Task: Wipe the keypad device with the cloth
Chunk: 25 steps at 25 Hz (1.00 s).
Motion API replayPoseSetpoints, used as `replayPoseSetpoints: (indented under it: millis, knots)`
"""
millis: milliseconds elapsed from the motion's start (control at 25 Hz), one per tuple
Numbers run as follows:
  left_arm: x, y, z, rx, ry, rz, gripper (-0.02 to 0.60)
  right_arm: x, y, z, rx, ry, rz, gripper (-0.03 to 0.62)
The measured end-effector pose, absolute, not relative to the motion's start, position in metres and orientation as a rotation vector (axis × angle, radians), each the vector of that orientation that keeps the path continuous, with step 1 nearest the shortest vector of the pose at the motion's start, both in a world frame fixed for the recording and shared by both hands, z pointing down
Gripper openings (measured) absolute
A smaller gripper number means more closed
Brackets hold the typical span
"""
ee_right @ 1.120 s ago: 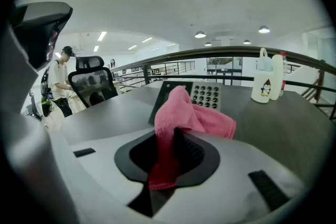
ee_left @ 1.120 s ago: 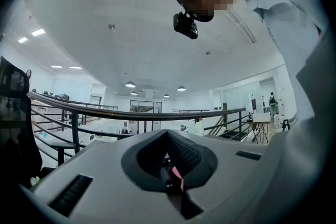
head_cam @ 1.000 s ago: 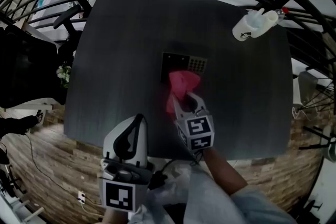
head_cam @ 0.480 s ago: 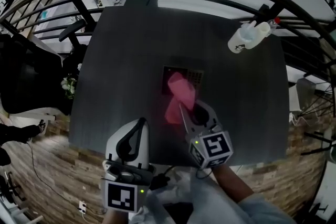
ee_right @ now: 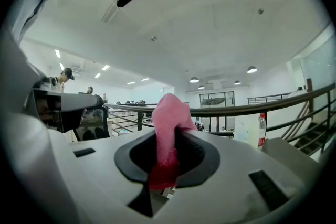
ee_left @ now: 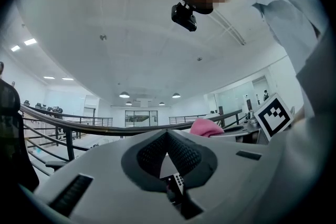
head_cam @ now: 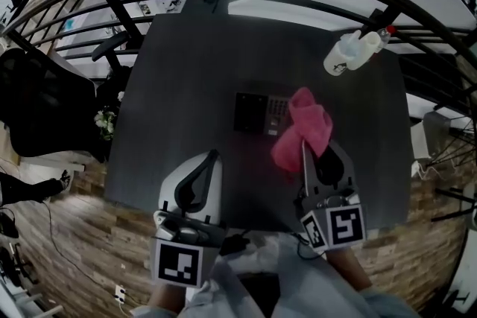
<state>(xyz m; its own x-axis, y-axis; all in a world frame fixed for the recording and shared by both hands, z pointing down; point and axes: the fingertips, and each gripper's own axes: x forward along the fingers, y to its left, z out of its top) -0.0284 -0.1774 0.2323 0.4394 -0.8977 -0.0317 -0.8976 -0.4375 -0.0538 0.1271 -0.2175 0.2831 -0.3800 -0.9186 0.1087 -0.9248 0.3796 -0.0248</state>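
Right gripper view shows the right hand-held gripper (ee_right: 167, 136) clamped on the pink cloth (ee_right: 169, 113). The left hand-held gripper (ee_left: 167, 134) is closed and empty. Only the head view shows the keypad device (head_cam: 257, 114) on the table (head_cam: 186, 71), just left of the cloth.

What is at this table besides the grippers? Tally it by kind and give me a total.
Keypad device: 1
Pink cloth: 1
Bottles: 2
Total: 4
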Motion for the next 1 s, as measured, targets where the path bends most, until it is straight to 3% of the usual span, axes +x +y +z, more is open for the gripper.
replayPoseSetpoints:
  millis: [1000]
  knots:
    - [-0.015,-0.181,0.218,-2.610,1.588,0.043,0.005,0.145,-0.204,0.252,1.784,-2.567,0.082,0.071]
